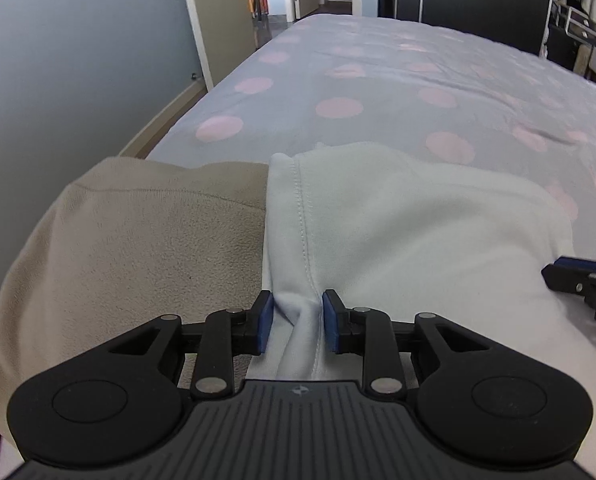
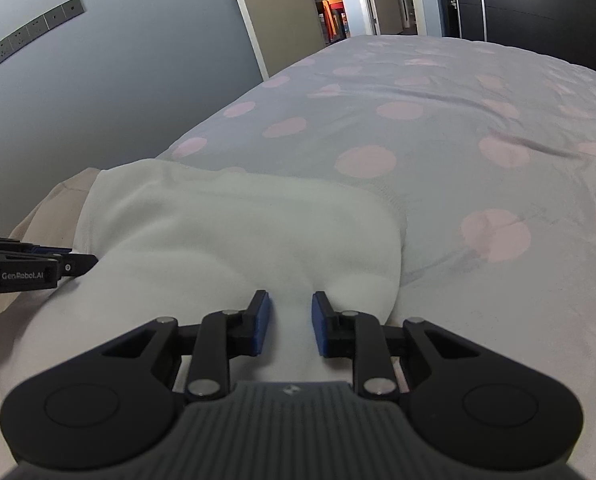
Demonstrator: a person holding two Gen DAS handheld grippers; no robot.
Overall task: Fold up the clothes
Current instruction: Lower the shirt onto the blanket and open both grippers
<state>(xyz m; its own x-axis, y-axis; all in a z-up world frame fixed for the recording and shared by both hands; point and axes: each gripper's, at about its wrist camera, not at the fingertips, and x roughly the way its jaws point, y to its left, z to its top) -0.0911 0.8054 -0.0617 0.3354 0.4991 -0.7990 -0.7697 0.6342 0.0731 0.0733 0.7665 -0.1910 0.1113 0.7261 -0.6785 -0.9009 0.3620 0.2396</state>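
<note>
I'm pinching the white soft-knit garment [image 1: 398,216] w/ both grippers, near edge, on the bed w/ the grey sheet w/ pink dots [image 1: 378,80]. Left gripper [image 1: 297,320] is closing on a bunched ridge of white cloth by the stitched seam; blue pads are pressing it. Right gripper [image 2: 290,322] is clamping a raised fold too, pads touching cloth both sides.

Risks, as I'm judging them:
- Bite looks shallow on both; the cloth could be slipping out once I'm lifting.
- Left may be grabbing one layer only, so the fold would be opening unevenly.
- The beige fleece garment [image 1: 146,232] is lying just beside, touching the white one; could be dragging along.

Materials: white = smooth jersey, double stitching, limp, rounded puffy edges. Beige = napped fleece, thicker. Sheet = thin, creased.
</note>
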